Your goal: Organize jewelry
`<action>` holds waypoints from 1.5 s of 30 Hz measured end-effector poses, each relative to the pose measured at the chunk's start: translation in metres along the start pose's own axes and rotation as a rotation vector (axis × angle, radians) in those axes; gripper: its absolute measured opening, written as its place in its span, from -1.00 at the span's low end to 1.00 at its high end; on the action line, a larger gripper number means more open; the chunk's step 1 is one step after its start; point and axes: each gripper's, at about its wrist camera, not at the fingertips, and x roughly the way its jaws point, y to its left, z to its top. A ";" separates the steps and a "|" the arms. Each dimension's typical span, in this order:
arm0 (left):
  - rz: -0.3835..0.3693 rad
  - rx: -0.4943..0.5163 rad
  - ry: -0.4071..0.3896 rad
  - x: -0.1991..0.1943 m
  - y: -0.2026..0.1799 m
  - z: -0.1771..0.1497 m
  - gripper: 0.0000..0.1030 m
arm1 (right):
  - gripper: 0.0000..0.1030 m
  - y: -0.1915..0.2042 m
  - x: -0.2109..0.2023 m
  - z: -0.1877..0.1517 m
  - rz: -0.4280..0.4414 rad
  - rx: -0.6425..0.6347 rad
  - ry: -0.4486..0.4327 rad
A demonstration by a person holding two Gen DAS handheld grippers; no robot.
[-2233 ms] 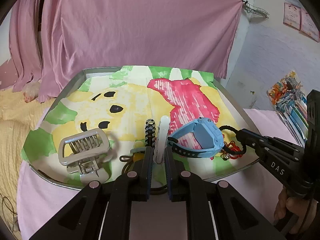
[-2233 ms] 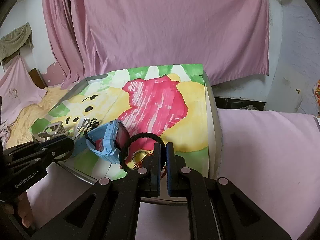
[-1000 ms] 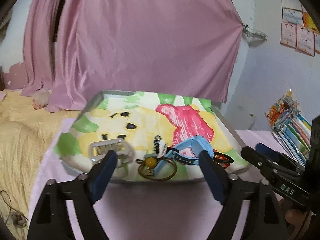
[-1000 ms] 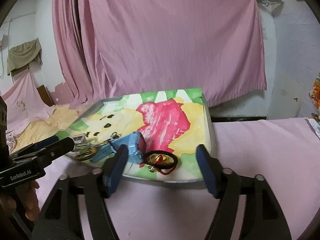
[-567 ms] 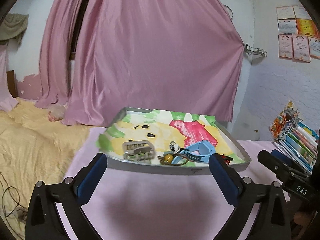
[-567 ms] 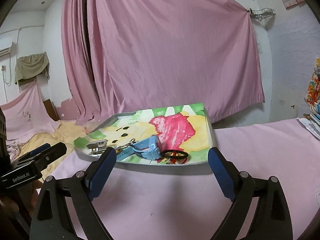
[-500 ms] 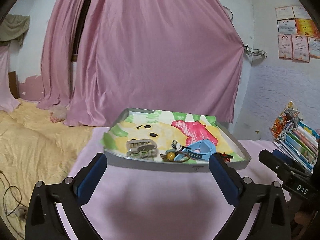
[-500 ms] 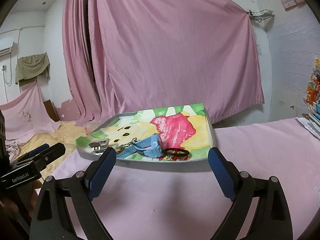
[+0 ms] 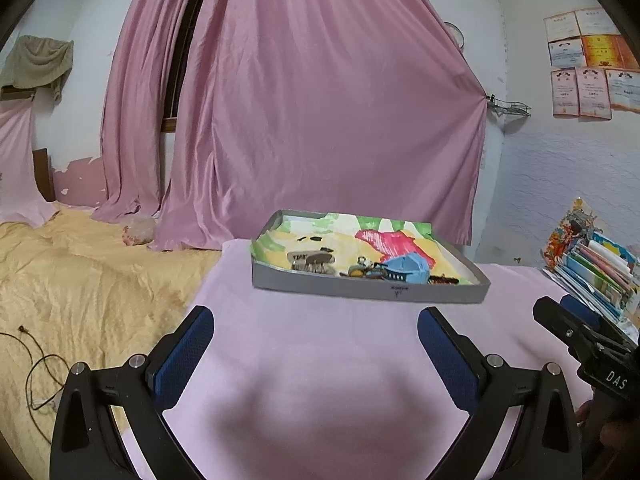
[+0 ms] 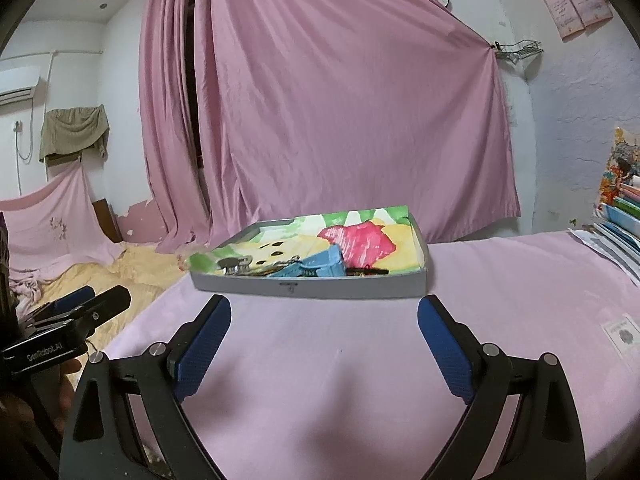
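Pink cloth surface (image 9: 320,360) spans under both sets of jaws, grey tray (image 9: 360,290) ahead of them, well apart. Left gripper (image 9: 316,344) jaws wide apart, holding nothing; right gripper (image 10: 324,338) same. Inside tray, near its front wall: blue watch (image 9: 406,270) ahead-right of left jaws, grey hair claw (image 9: 310,259) ahead-left, black hair tie (image 10: 366,271) beside watch

Dim, flat indoor light — soft shadows below, fisheye bending and dark vignette at the corners.
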 end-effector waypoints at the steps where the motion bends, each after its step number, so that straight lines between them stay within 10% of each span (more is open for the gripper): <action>1: -0.001 0.000 -0.002 -0.004 0.001 -0.002 0.99 | 0.79 0.001 -0.004 -0.001 0.002 0.000 -0.002; 45: 0.023 -0.002 -0.017 -0.039 0.011 -0.029 0.99 | 0.80 0.010 -0.034 -0.019 0.001 -0.004 0.000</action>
